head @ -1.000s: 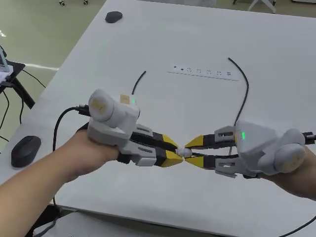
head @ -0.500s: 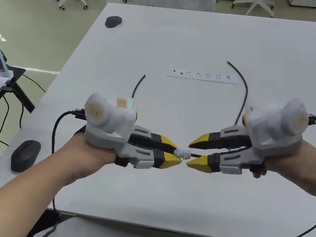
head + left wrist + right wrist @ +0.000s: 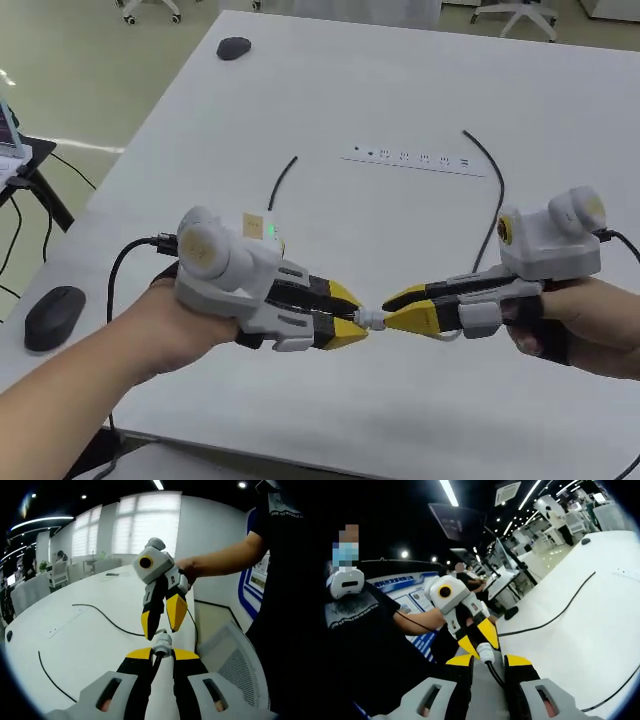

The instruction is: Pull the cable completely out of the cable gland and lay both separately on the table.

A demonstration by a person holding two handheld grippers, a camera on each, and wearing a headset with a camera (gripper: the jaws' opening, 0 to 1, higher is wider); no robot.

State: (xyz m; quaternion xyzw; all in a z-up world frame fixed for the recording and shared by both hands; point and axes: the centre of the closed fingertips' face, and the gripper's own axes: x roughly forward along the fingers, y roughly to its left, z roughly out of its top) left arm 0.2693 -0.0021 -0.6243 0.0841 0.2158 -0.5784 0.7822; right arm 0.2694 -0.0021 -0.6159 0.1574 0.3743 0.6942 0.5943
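Note:
A small white cable gland (image 3: 372, 319) is pinched in my left gripper (image 3: 360, 318), which is shut on it above the table's near edge. In the left gripper view the gland (image 3: 162, 644) sits at the yellow tips of the left gripper (image 3: 162, 654). A thin black cable (image 3: 494, 671) leaves the gland (image 3: 485, 652) and runs back between the jaws of my right gripper (image 3: 488, 661). They stand a little apart on either side of it, open. In the head view the right gripper (image 3: 392, 308) meets the left tip to tip.
On the white table (image 3: 330, 100) lie a white power strip (image 3: 420, 160), a long black cable (image 3: 492, 190), a short black cable (image 3: 282, 180) and a dark mouse (image 3: 233, 47) at the far end. Another mouse (image 3: 55, 315) sits at the left. A person in dark clothes (image 3: 280, 580) stands close.
The right gripper has rolled so its camera box is now on top, moved in to the gland, and its jaws have narrowed around the cable. The left gripper still holds the gland.

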